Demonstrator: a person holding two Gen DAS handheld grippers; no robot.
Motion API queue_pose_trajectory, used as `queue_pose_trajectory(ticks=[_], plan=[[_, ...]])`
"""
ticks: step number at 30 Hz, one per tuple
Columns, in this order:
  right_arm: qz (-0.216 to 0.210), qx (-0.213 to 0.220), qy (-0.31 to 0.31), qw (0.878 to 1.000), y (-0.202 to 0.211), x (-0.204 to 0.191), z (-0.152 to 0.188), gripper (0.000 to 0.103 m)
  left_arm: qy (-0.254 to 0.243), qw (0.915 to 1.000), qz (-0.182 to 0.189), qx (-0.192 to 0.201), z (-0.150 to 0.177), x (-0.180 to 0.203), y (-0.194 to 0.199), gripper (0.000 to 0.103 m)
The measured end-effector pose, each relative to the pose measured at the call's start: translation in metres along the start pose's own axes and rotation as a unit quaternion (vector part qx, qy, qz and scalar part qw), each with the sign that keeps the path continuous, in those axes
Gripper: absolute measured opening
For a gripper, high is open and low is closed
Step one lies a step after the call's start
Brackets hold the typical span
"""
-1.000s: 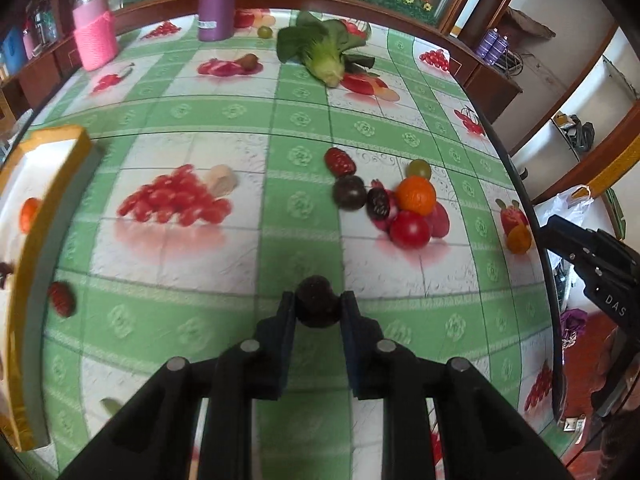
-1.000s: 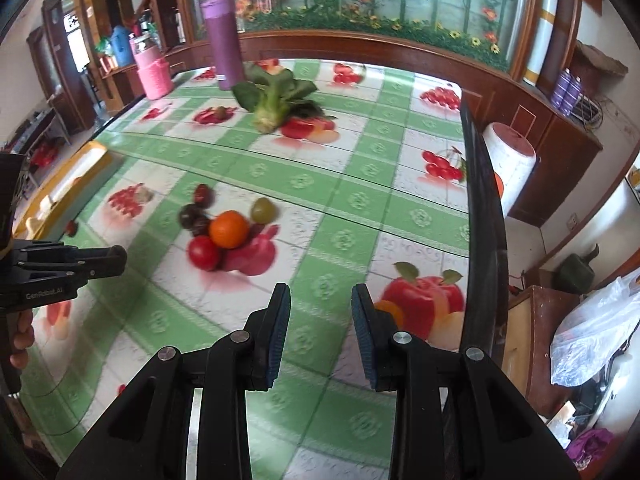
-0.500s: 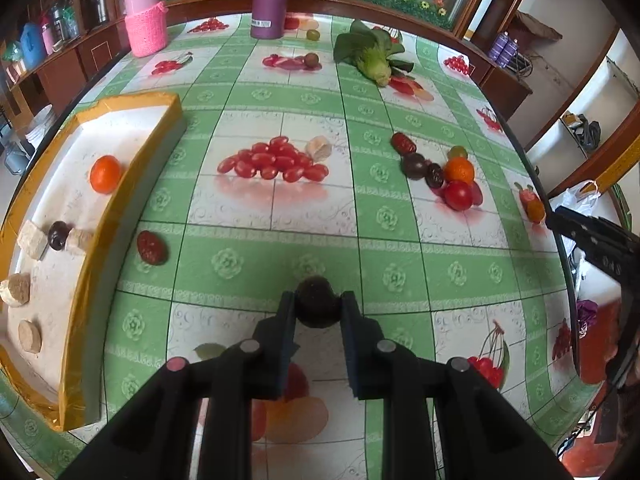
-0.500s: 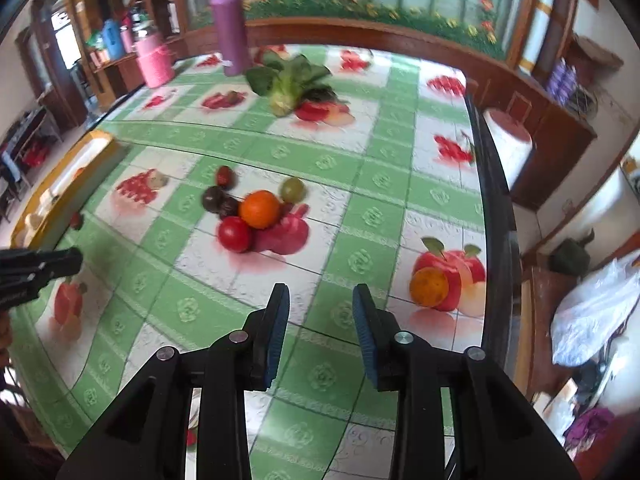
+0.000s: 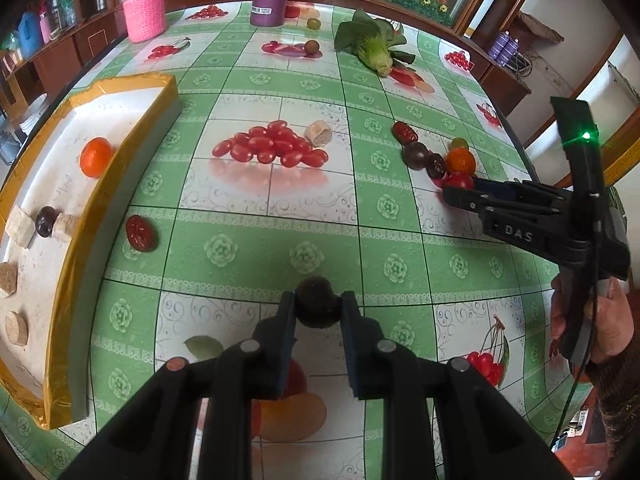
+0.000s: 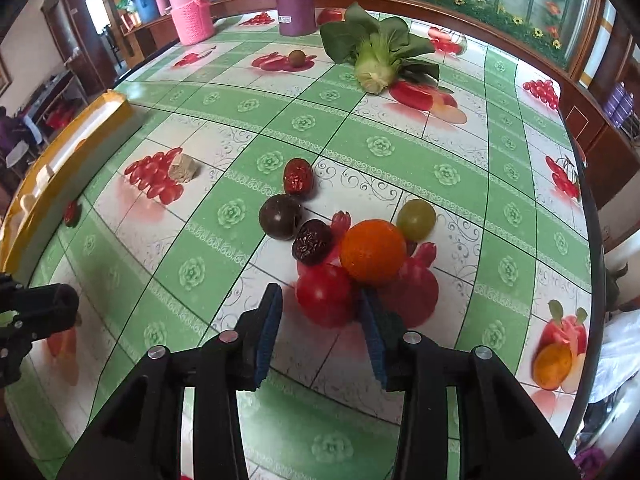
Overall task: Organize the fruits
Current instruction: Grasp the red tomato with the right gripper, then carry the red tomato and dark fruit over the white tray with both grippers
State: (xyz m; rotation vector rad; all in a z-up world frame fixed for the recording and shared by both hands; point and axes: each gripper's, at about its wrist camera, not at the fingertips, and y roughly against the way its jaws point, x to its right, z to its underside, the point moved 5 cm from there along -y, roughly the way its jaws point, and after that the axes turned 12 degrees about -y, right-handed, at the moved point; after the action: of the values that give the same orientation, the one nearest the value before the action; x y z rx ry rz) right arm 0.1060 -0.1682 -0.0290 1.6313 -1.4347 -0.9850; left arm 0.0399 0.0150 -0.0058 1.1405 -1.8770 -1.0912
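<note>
The right gripper (image 6: 320, 312) straddles the red tomato (image 6: 325, 295), its jaws just narrowing, not yet pinching. The orange (image 6: 373, 250) touches it at one o'clock. The left gripper (image 5: 317, 308) grasps a dark fruit (image 5: 317, 306).

The left gripper (image 5: 318, 308) clamps a dark round fruit (image 5: 317, 306) above a green-and-white checked tablecloth (image 5: 256, 240) printed with fruit. At left, a white tray with a yellow taped rim (image 5: 132, 128) holds an orange tomato (image 5: 96, 157). At right, the black right gripper (image 5: 450, 194), held in a hand (image 5: 600, 328), points at a cluster of small fruits (image 5: 440, 162).
</note>
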Motion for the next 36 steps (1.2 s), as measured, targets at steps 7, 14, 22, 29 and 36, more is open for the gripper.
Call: queue_pose_trajectory(ticks=[7, 14, 22, 29, 36], plan=[[0.005, 0.018, 0.007, 1.0, 0.019, 0.002, 0.011, 0.03, 0.019, 0.9992, 0.031, -0.015, 0.007, -0.009, -0.008, 0.025], [-0.017, 0.049, 0.03, 0.998, 0.061, -0.005, 0.027, 0.03, 0.012, 0.9995, 0.025, -0.013, 0.011, -0.005, -0.004, 0.025], [-0.021, 0.048, 0.041, 0.998, 0.073, -0.025, 0.029, 0.03, 0.008, 0.9994, 0.027, 0.018, 0.005, -0.006, 0.022, 0.025], [-0.04, 0.055, 0.073, 0.995, 0.079, -0.071, 0.017, 0.03, 0.028, 0.9988, 0.011, 0.038, 0.008, -0.032, 0.044, 0.025], [-0.064, 0.056, 0.112, 0.99, 0.074, -0.133, -0.001, 0.03, 0.058, 0.9968, -0.015, 0.053, 0.019, -0.078, 0.063, 0.025]])
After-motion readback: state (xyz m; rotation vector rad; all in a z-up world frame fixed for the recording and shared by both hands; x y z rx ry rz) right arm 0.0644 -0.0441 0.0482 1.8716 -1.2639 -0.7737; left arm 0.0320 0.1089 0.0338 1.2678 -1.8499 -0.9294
